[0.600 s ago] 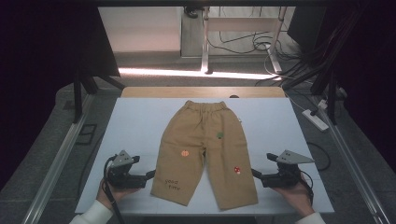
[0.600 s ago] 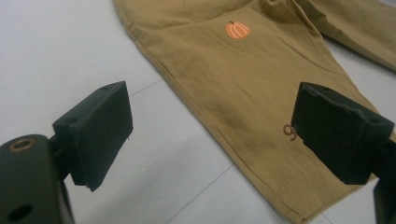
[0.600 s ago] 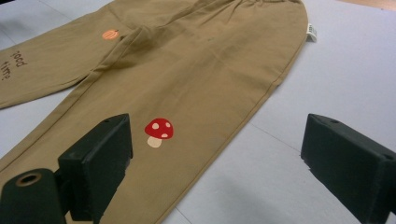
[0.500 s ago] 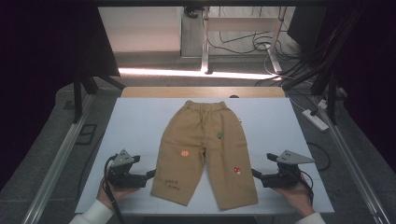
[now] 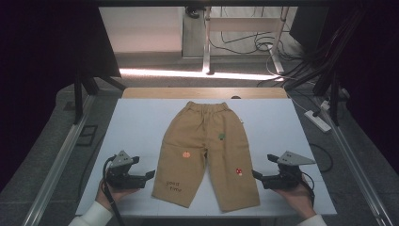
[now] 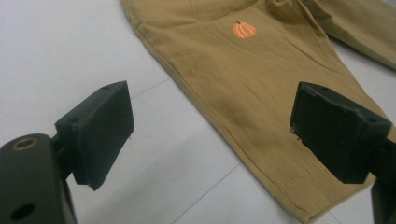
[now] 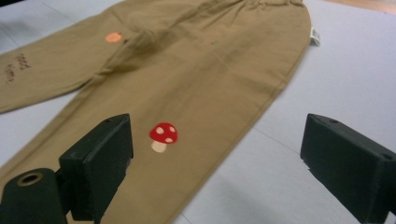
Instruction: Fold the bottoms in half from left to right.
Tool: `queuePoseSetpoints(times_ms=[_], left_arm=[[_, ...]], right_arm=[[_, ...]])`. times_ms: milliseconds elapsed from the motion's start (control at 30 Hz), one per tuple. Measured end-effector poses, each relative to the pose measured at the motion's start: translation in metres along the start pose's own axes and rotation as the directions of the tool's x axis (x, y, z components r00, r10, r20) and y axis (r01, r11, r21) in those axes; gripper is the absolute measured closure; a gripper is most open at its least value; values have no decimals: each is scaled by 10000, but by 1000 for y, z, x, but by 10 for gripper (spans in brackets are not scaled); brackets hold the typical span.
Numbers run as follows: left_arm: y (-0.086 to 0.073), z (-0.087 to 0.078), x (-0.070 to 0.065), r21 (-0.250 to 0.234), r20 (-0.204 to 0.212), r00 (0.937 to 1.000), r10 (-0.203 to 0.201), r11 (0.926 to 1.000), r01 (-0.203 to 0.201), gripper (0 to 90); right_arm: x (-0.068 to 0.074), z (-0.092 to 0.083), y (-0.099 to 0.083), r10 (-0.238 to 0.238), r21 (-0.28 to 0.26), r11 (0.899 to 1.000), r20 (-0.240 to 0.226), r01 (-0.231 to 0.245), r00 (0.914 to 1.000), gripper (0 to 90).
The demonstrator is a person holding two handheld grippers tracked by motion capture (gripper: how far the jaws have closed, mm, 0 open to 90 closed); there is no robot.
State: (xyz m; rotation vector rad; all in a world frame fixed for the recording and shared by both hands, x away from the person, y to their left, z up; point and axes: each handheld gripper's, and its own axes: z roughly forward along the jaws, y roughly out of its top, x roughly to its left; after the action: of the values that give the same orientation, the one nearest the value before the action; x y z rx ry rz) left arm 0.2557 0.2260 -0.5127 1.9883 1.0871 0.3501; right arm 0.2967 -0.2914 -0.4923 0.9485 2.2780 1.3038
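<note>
At the lower left of the high view, the left gripper (image 5: 149, 174) sits in the person's left hand (image 5: 113, 194), its jaws spread wide with nothing between them, tips just short of the outer edge of the tan trousers (image 5: 207, 150). Its own view fills in what the high view is too small to show: the two black pads (image 6: 100, 130) stand well apart above the white table (image 6: 56, 60), the right-hand pad over the hem end of a trouser leg, and an orange pumpkin patch (image 6: 244, 30) sits near the top of the frame.

At the lower right of the high view, the right gripper (image 5: 256, 175) is held in the right hand (image 5: 296, 197), jaws likewise apart and empty, near the other leg's outer edge. From its own view a red mushroom patch (image 7: 163, 136) lies just beside the left-hand pad, a small white label (image 7: 315, 36) sticks out at the waist in the upper right, and dark stitched lettering (image 7: 15, 66) shows at the left edge.

Seen whole from above, the trousers lie flat in the middle of the table, waistband toward the top of the frame and legs toward the bottom, between the two grippers. Beyond the far edge, cables (image 5: 263, 44) trail on the floor.
</note>
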Motion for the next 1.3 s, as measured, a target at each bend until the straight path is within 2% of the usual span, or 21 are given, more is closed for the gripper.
queuePoseSetpoints(times_ms=[100,167,233,300,367,467,600,767,800,967,1300], left_arm=[[0,0,1,37,70,10000,24,10000,-25,134],[1,1,1,18,107,9999,17,10000,-18,136],[1,1,2,24,113,9999,12,10000,-12,138],[1,1,2,41,121,9999,7,10000,-7,138],[2,2,2,42,127,9999,-4,10000,3,138],[3,3,2,98,123,9999,21,9999,-22,138],[4,5,3,121,164,9999,-8,9999,6,138],[5,6,4,138,167,9998,47,9999,-49,139],[5,6,4,123,161,9999,42,9999,-44,140],[6,7,4,92,159,9999,17,10000,-19,139],[8,9,5,90,167,9999,-28,10000,26,139]], right_arm=[[3,1,2,15,-98,10000,-67,-15,10000,105],[4,4,3,3,-111,9999,-215,-6,9998,150],[5,7,3,-6,-68,10000,-290,5,9996,136],[7,9,5,-10,-71,10000,-98,9,10000,129],[9,12,7,105,-42,9999,-310,-107,9995,132],[15,16,10,-19,-5,10000,-307,19,9995,133],[25,22,14,-23,15,10000,-670,24,9978,139],[39,32,19,-246,153,9995,-1069,264,9940,140],[47,39,21,-382,247,9988,-1292,417,9909,140],[65,53,27,-762,378,9958,-1636,834,9836,142],[87,69,34,-915,329,9943,-2200,1012,9712,148]])
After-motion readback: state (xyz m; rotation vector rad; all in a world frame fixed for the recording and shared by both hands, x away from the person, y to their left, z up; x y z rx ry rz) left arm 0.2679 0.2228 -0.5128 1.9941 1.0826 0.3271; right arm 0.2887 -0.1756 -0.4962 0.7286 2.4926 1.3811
